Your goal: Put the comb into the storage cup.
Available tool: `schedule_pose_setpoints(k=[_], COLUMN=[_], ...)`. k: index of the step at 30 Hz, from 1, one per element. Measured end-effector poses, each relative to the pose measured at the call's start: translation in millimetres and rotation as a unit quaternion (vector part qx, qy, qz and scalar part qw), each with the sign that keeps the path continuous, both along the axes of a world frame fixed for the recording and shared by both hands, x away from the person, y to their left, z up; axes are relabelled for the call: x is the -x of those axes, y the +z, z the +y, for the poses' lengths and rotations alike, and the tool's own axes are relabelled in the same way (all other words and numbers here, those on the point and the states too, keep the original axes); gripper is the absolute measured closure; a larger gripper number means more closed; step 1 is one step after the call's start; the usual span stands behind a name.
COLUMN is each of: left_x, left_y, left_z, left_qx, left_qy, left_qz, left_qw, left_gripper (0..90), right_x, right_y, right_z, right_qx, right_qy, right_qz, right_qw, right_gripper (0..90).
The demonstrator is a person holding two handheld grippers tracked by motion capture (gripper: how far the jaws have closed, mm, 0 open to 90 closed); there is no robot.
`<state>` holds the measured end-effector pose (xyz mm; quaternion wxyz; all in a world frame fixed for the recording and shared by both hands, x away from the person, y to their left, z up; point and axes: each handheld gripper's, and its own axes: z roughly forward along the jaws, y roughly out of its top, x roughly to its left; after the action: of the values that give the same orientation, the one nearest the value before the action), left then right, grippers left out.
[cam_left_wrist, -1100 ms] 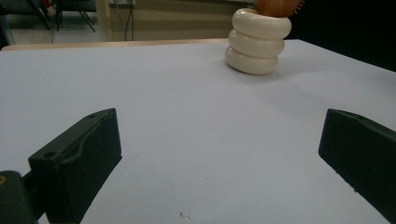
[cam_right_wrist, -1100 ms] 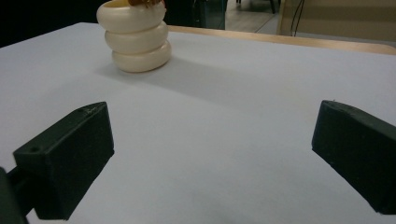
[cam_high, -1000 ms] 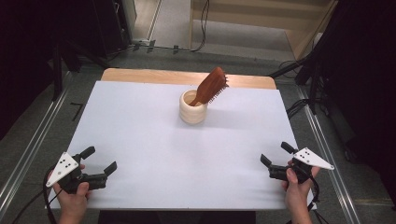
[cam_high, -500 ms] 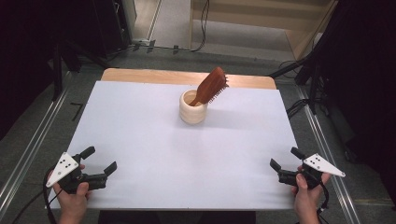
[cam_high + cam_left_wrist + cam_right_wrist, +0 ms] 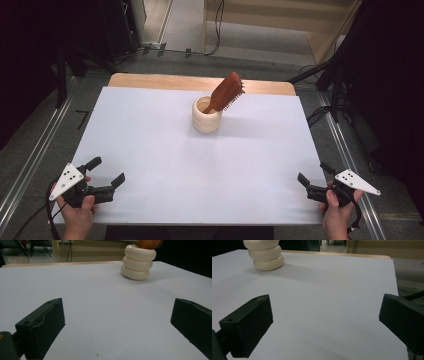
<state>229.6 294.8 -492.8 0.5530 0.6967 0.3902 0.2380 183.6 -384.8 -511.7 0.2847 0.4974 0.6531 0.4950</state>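
One cream ribbed holder [image 5: 207,116], one wooden hairbrush [image 5: 226,91], two hand-held grippers, one white-topped table [image 5: 150,130].

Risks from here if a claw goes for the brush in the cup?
1. The wooden hairbrush leans out of the cream ribbed cup; pulling it sideways might tip the cup.
2. The left claw and right claw, both open, sit at the near edge of the table, so the reach is long and may arrive misaligned.
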Motion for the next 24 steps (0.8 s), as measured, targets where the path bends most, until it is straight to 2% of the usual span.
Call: schedule_pose_setpoints(k=[4, 9, 24], left_x=[-0.1, -0.6, -0.7], left_y=[0.0, -0.1, 0.0], left_z=[0.0, 0.1, -0.4], left_qx=[0.0, 0.0, -0.005], left_qy=[0.0, -0.001, 0.0], left_qz=[0.0, 0.0, 0.001], left_qw=[1.0, 1.0, 1.0], left_gripper=[0.0, 0.0, 0.0], right_x=[2.5, 3.3, 0.9], right_y=[-1.5, -6.5, -9.2], right_z=[-2.6, -4.1, -2.0], right_qx=[0.006, -0.011, -0.005], right_qy=[-0.001, 0.002, 0.01], right_qz=[0.002, -0.001, -0.001], right_qw=[1.0, 0.9999, 0.9999], right_gripper=[0.0, 0.0, 0.0])
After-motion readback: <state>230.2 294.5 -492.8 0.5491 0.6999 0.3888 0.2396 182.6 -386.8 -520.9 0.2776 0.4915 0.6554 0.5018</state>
